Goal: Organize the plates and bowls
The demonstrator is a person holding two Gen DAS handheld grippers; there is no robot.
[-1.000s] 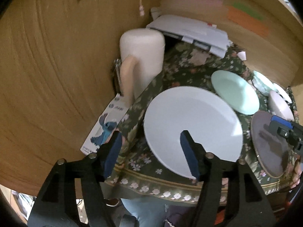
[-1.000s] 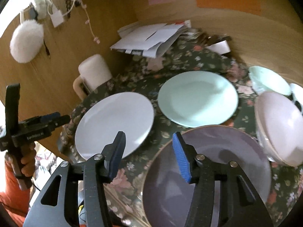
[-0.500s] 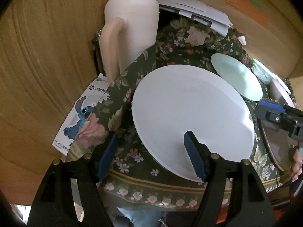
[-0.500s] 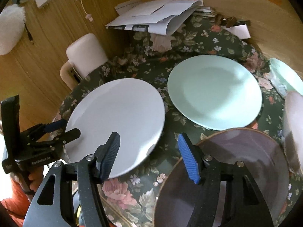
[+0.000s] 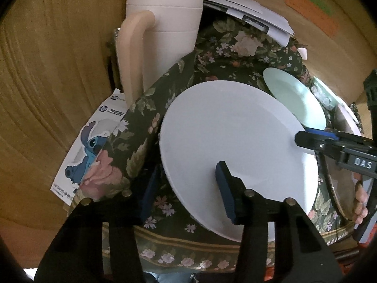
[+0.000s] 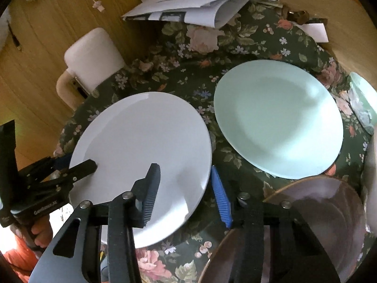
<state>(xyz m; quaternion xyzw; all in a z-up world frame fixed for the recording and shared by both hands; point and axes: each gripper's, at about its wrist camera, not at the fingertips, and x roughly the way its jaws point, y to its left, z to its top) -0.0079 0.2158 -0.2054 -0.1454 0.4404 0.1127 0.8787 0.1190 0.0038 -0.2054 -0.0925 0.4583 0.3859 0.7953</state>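
Observation:
A white plate [image 5: 235, 139] lies on the floral tablecloth [image 5: 179, 214]; it also shows in the right wrist view [image 6: 146, 151]. My left gripper [image 5: 186, 195] is open, its jaws straddling the plate's near-left rim. My right gripper [image 6: 186, 191] is open, its jaws straddling the plate's right rim. A mint plate [image 6: 278, 118] lies beyond, and a brown-rimmed grey plate [image 6: 318, 214] lies under my right gripper. Bowls [image 6: 364, 101] sit at the far right edge.
A cream jug with a handle [image 5: 162, 35] stands at the table's back left. Loose papers [image 6: 190, 2] lie at the back. A Stitch leaflet [image 5: 92, 146] lies beside the table. A wooden wall [image 5: 47, 70] surrounds it.
Both grippers have moved in toward the white plate; their jaws now straddle its opposite rims. Nothing on the table has moved.

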